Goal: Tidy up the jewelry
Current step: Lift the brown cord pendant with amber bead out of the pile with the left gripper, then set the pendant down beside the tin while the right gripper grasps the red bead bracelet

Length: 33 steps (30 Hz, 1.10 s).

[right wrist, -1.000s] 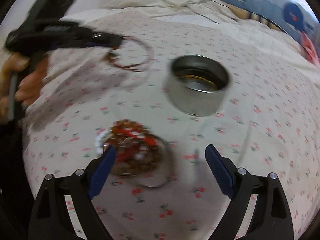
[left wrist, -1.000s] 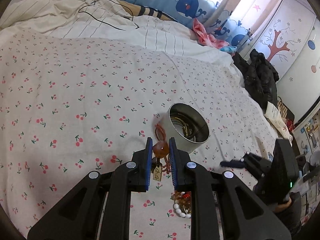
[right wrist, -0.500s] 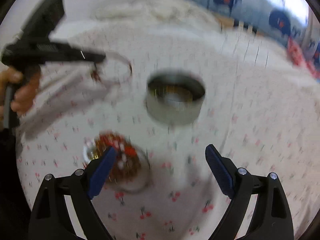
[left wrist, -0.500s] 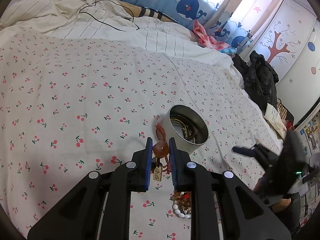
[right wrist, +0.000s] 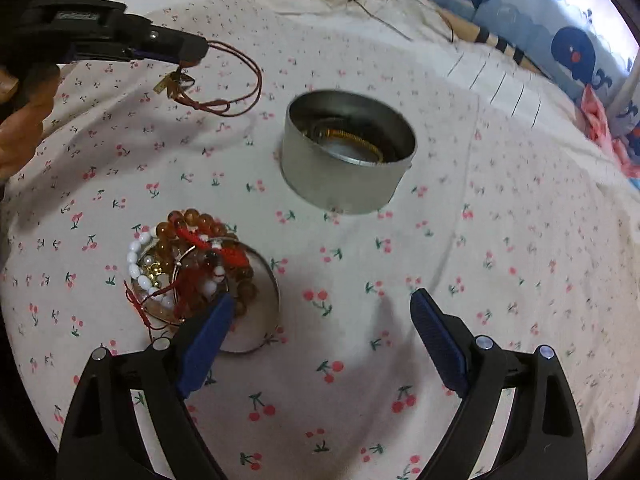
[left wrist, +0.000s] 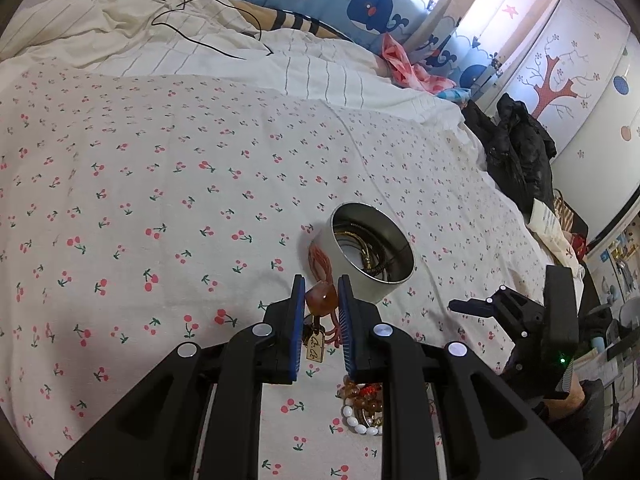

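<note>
Left-wrist and right-wrist views of a bed spread with a cherry-print sheet (right wrist: pixel 460 208). Nearest the right-wrist camera, the right tongs (right wrist: pixel 320 328) stood wide apart above the sheet with nothing between the blue pads (right wrist: pixel 204 344); the left pad overlapped the near edge of a heap of bracelets (right wrist: pixel 188 268), though whether it touched the heap could not be told. The heap, made up of amber beads, white beads and red cord, lay in a shallow round lid (right wrist: pixel 260 316) at about 10 o'clock from these tongs. Farther off, at about 12 o'clock, a round metal tin (right wrist: pixel 348 168) stood upright and open on the sheet, with a gold-coloured chain coiled inside it. At about 10 o'clock from the tin, well apart from it, the left tongs (right wrist: pixel 192 54) were raised above the sheet, and from them hung a red-cord necklace (right wrist: pixel 236 96) with a small tag. In the left-wrist view the left tongs (left wrist: pixel 322 292) were closed on the necklace's amber stone (left wrist: pixel 320 300), the tag (left wrist: pixel 315 347) dangling below; the tin (left wrist: pixel 372 252) lay just beyond, at about 1 o'clock, and the right tongs (left wrist: pixel 472 306) appeared at 3 o'clock. Beyond the sheet lay a striped quilt (left wrist: pixel 224 56) crossed by a black cable (left wrist: pixel 208 24) and, farthest, whale-print curtains (left wrist: pixel 360 0).
</note>
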{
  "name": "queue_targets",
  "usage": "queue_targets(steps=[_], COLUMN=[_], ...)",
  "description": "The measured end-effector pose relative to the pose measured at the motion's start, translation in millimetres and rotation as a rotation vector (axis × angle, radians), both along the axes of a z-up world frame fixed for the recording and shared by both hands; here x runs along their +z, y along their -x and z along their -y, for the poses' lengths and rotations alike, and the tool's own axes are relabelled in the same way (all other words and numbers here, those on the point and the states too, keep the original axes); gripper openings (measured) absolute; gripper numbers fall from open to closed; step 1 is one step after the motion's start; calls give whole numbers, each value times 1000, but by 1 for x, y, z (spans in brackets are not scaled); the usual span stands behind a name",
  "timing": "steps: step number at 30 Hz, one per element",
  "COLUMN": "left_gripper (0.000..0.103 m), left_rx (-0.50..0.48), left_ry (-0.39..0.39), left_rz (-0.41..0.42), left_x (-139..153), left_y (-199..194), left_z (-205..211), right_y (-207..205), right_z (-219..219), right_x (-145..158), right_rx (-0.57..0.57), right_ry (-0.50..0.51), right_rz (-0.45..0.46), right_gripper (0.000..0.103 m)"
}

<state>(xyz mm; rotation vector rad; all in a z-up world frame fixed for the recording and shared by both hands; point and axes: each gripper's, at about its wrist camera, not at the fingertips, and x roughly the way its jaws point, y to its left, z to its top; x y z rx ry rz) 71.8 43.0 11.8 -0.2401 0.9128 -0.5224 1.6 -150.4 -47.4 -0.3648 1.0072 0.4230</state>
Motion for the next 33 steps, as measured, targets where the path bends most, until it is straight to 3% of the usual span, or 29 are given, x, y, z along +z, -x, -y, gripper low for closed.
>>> queue_targets(steps=[2, 4, 7, 10, 15, 17, 18, 21, 29, 30, 33], left_gripper=[15, 15, 15, 15, 15, 16, 16, 16, 16, 18, 38], left_rx=[-4, -3, -1, -6, -13, -15, -15, -10, -11, -18, -31], left_ry=[-7, -8, -8, -10, -14, -11, -10, -4, -13, -23, -72], left_rz=[-1, -1, -3, -7, -11, -10, -9, -7, -21, -37, -73], left_x=[0, 0, 0, -1, -3, -3, -3, -2, -4, -7, -16], left_y=[1, 0, 0, -1, -1, -1, -1, -1, -1, -2, -4], left_z=[2, 2, 2, 4, 7, 7, 7, 5, 4, 5, 11], right_y=[-3, -1, 11, 22, 17, 14, 12, 9, -8, -10, -17], right_z=[2, 4, -8, -38, -65, -69, -69, -65, -18, -13, 3], right_x=[-6, 3, 23, 23, 2, -1, -3, -1, 33, 36, 42], right_rx=[-27, -21, 56, 168, 248, 254, 257, 245, 104, 91, 39], right_ry=[39, -17, -107, -107, -40, -46, -54, -83, -361, -386, -469], right_rz=[-3, 23, 119, 159, 107, 88, 76, 56, 48, 46, 33], right_gripper=[81, 79, 79, 76, 40, 33, 22, 11, 8, 8, 8])
